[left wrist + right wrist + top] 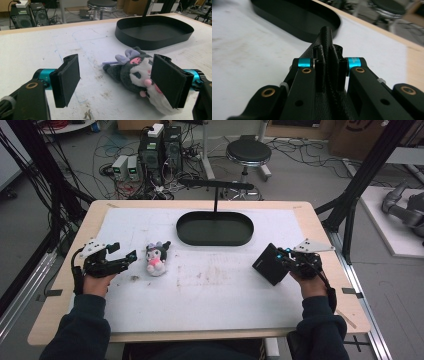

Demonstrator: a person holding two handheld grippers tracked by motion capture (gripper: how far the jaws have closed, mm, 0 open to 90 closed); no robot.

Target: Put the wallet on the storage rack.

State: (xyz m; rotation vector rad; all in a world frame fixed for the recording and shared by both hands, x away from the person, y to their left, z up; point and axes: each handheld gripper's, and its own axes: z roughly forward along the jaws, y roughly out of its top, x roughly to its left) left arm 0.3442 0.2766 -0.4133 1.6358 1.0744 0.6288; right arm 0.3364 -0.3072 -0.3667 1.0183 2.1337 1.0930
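The black pouch (270, 264), a flat dark fabric piece, hangs clear of the mat at the right side of the table, its lower corner above the white surface. The right gripper (286, 259) is clenched on its edge; in the right gripper view the jaws stand pressed together with a fold of the woven black cloth (327, 40) rising between them. No earlier look is at hand, so only the tight grip can be told.

Beyond the pouch, near the far middle of the mat, sits the black oval tray (186, 233) with a thin post rising from its back rim. Its floor looks bare, nothing lying in it.

To the left lies a small plush toy (157, 258), dark ears, white face, pink body, on its back on the mat, well apart from the tray. The left gripper (127, 255) is released, jaws wide, just beside the toy. In the left gripper view the toy (135, 72) lies between the two pads and partly behind the right-hand one, neither pressing on it.

The white mat (220, 295) is stained brown near its middle.
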